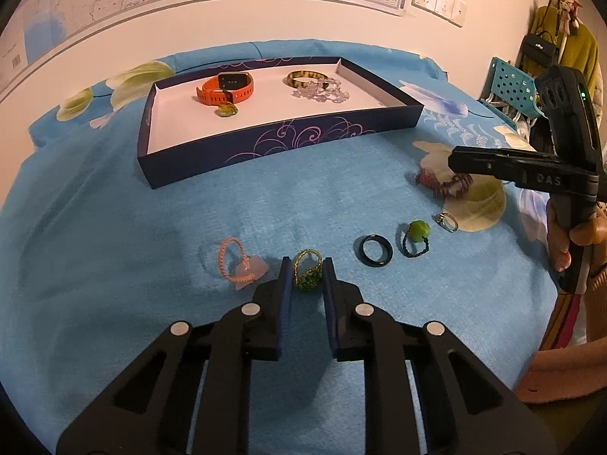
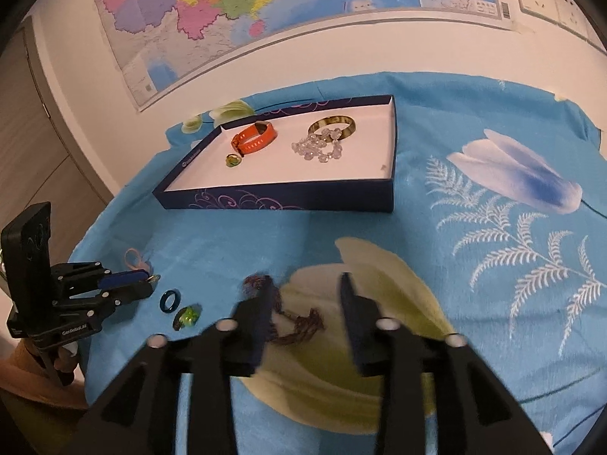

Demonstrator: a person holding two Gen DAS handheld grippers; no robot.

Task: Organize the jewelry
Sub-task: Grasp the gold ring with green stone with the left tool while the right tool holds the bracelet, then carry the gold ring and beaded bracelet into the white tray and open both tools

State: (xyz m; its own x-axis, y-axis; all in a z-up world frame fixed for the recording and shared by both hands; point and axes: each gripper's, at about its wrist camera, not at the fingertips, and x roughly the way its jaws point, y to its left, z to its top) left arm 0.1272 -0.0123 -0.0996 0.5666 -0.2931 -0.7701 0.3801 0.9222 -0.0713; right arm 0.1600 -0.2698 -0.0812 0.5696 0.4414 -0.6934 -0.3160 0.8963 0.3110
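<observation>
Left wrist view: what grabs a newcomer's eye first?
The left claw closed on a gold-and-green beaded ring on the blue floral cloth. Behind it sits the dark blue tray with an orange watch band inside at its left. At the right edge, the right claw stands open over a dark red bracelet.

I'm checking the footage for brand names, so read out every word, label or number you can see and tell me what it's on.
"DAS" on the right gripper.
"GenRobot.AI" on the left gripper.
White print on the corner of the box: too small to read.
Place names and barcodes on the wall maps: too small and blurred to read.
Nothing readable on the jewelry.
</observation>
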